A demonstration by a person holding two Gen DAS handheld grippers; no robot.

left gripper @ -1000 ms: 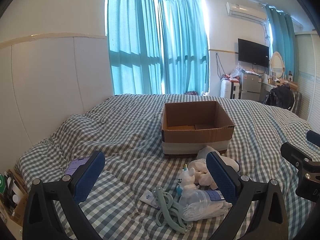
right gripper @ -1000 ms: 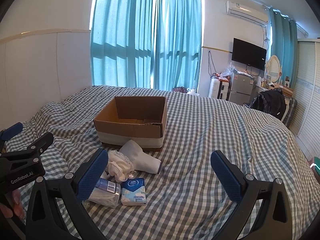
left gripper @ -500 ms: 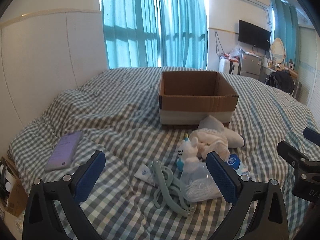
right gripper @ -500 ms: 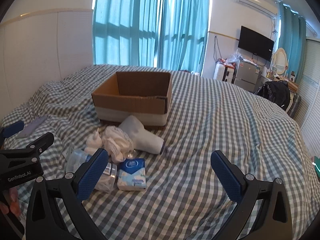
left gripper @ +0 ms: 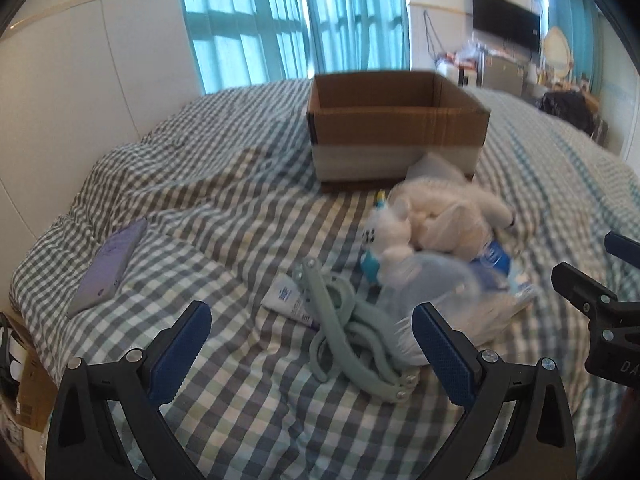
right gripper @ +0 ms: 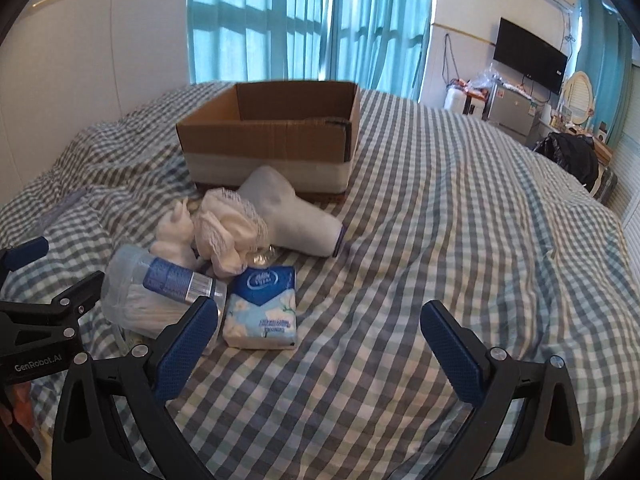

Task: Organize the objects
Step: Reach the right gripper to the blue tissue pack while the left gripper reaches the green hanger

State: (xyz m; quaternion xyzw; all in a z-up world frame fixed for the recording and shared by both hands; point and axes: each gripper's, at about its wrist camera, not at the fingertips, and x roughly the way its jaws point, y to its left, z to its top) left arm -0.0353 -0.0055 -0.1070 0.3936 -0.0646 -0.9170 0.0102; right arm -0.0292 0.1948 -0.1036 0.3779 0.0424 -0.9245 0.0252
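Box (left gripper: 400, 136) ahead of both grippers, on bed (right gripper: 440, 240). Pile just ahead of left gripper (left gripper: 310, 344): hanger (left gripper: 340, 332), plush (left gripper: 432, 216). Tissues (right gripper: 262, 304) by right gripper's (right gripper: 320, 344) left finger. Both spread wide, holding nothing.

Teal curtains (right gripper: 304, 20) — daylight, gingham bed (right gripper: 460, 220)

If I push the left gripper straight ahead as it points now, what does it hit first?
Most likely the pale green hangers, lying on the bedspread between the left gripper's open jaws, with the tube just behind. Depth is uncertain.
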